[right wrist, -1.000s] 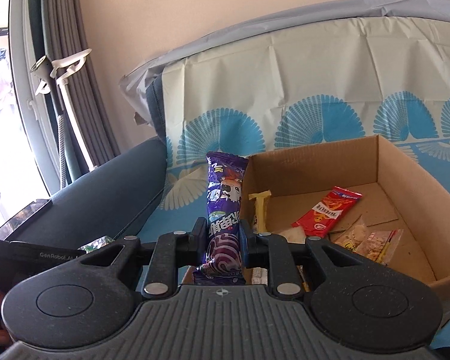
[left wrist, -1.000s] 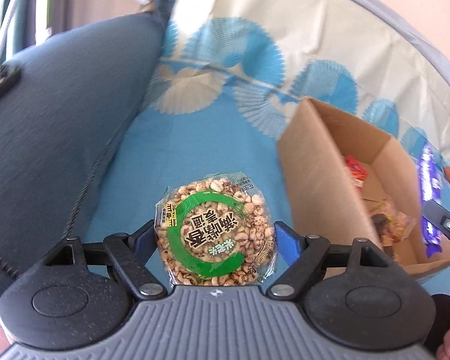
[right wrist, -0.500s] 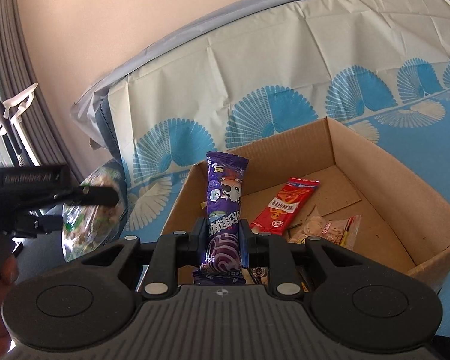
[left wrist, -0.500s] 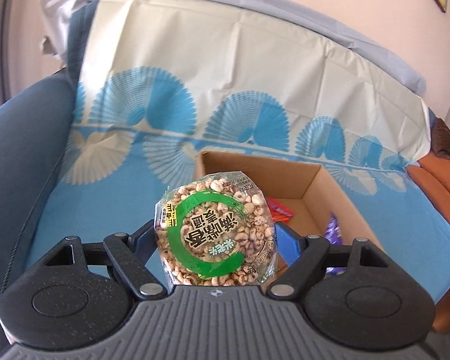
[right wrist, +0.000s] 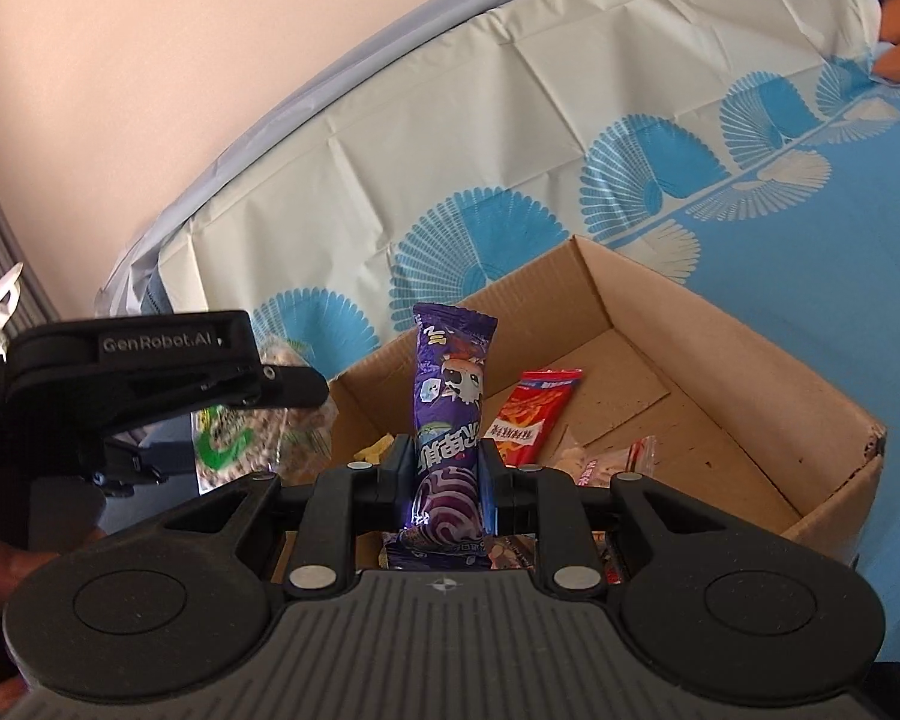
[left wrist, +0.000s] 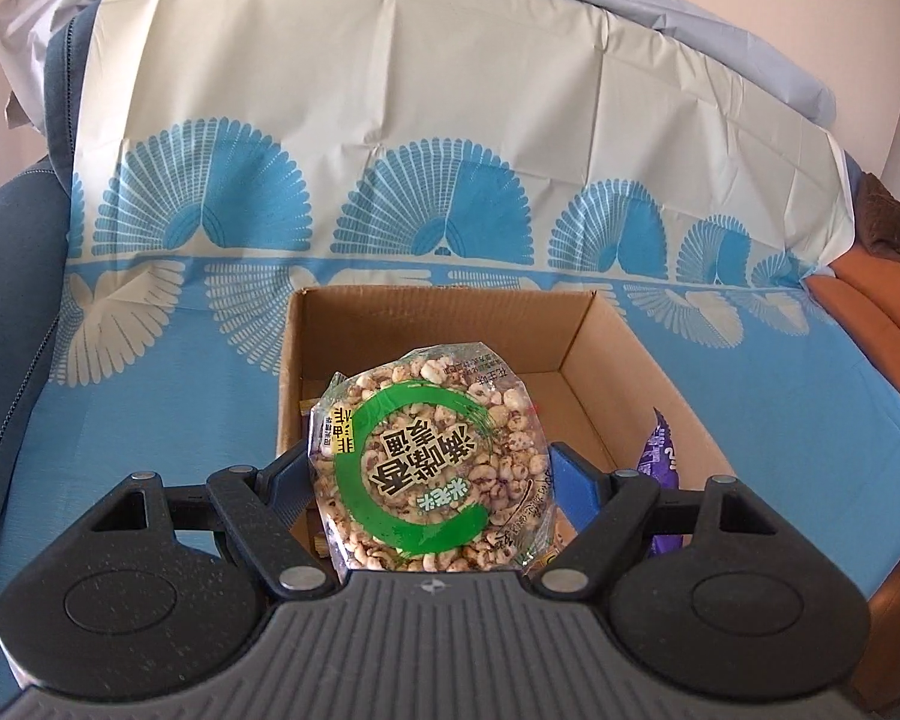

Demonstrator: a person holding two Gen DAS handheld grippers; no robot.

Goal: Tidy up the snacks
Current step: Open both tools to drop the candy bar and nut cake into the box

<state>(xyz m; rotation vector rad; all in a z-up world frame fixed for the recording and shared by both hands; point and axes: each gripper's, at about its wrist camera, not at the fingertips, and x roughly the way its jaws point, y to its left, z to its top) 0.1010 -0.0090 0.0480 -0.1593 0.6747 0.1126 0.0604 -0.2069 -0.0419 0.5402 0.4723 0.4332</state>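
My left gripper [left wrist: 429, 468] is shut on a round pack of puffed grain cake [left wrist: 429, 468] with a green ring label, held above the near left part of the open cardboard box [left wrist: 606, 348]. The right gripper [right wrist: 447, 462] is shut on a purple candy packet [right wrist: 450, 396], which stands upright over the box's [right wrist: 750, 372] near left corner. That purple packet [left wrist: 660, 456] shows at the right in the left wrist view. Seen from the right wrist, the left gripper's black body [right wrist: 138, 372] and its grain cake [right wrist: 240, 432] are at the left.
On the box floor lie a red snack packet [right wrist: 534, 414], clear-wrapped snacks [right wrist: 606, 456] and a yellow piece [right wrist: 378, 450]. The box sits on a sofa covered with a blue and cream fan-patterned cloth [left wrist: 390, 138]. A dark blue armrest [left wrist: 6, 312] is on the left, an orange cushion [left wrist: 864, 312] on the right.
The left gripper has swung with the grain cake from beside the armrest to over the box. The right gripper has rolled and edged closer over the box, still gripping the purple packet.
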